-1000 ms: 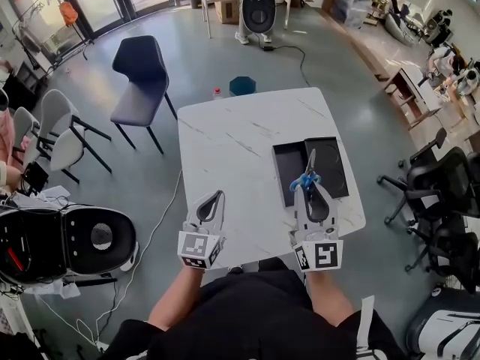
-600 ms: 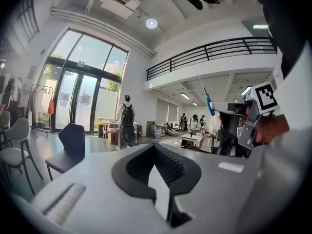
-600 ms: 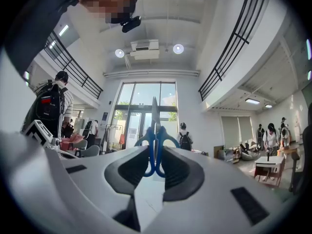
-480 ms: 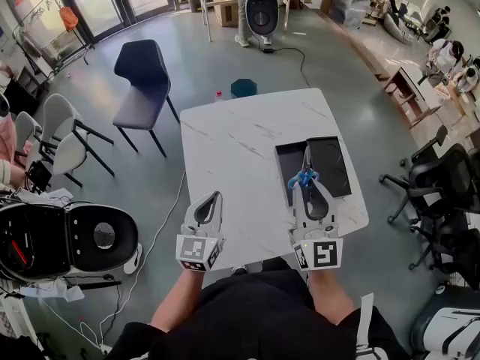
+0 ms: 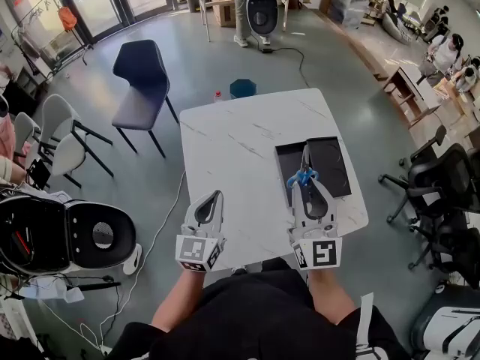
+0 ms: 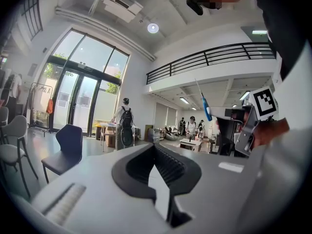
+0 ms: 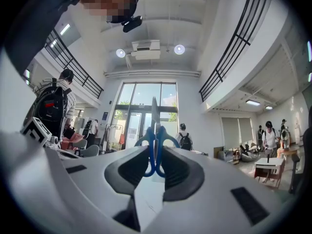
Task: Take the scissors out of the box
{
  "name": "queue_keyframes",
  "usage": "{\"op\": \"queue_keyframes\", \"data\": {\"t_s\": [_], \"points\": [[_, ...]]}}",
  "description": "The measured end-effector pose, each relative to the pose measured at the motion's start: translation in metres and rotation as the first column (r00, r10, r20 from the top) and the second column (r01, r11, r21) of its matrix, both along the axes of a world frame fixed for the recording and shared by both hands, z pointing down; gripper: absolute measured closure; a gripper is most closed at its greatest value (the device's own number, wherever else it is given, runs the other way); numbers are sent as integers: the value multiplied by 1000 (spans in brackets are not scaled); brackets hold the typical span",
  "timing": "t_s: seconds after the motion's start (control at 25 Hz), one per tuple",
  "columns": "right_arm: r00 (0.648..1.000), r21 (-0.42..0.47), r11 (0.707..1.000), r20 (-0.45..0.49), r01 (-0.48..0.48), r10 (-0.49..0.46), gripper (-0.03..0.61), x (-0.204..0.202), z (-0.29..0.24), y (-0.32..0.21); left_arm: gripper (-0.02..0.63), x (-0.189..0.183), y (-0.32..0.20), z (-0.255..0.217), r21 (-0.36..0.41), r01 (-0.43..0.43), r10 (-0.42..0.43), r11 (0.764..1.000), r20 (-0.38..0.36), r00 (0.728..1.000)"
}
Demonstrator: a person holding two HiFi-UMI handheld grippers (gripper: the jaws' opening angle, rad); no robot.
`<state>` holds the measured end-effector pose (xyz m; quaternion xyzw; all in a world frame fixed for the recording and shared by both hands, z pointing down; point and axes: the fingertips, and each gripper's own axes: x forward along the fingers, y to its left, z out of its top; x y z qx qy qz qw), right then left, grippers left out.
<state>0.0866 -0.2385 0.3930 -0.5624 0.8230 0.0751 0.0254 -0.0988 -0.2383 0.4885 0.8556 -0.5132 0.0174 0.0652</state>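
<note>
My right gripper (image 5: 304,182) is shut on the blue handles of the scissors (image 5: 304,169), whose blades point up and away, above the near left part of the black box (image 5: 331,166). In the right gripper view the scissors (image 7: 155,140) stand upright between the jaws, blades closed. My left gripper (image 5: 212,201) hovers over the white marble table (image 5: 232,148), near its front edge. Its jaws are shut with nothing between them. In the left gripper view the scissors (image 6: 205,106) and the other gripper show at the right.
The open black box lies in two halves at the table's right side. A dark chair (image 5: 142,77) and grey chairs (image 5: 60,130) stand to the left. Office chairs (image 5: 435,193) crowd the right. A white machine (image 5: 67,235) sits on the floor at my left.
The view has shifted a little. The right gripper, with the scissors in it, has held nearly the same spot over the box. The left gripper has not moved.
</note>
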Motion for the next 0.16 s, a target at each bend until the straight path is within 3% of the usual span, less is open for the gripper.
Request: {"op": "queue_keyframes", "data": {"t_s": [0.16], "points": [[1000, 3, 1000, -13, -1, 1, 494, 0, -1, -3, 604, -1, -2, -1, 3, -1, 1, 1000, 1, 1000]]}}
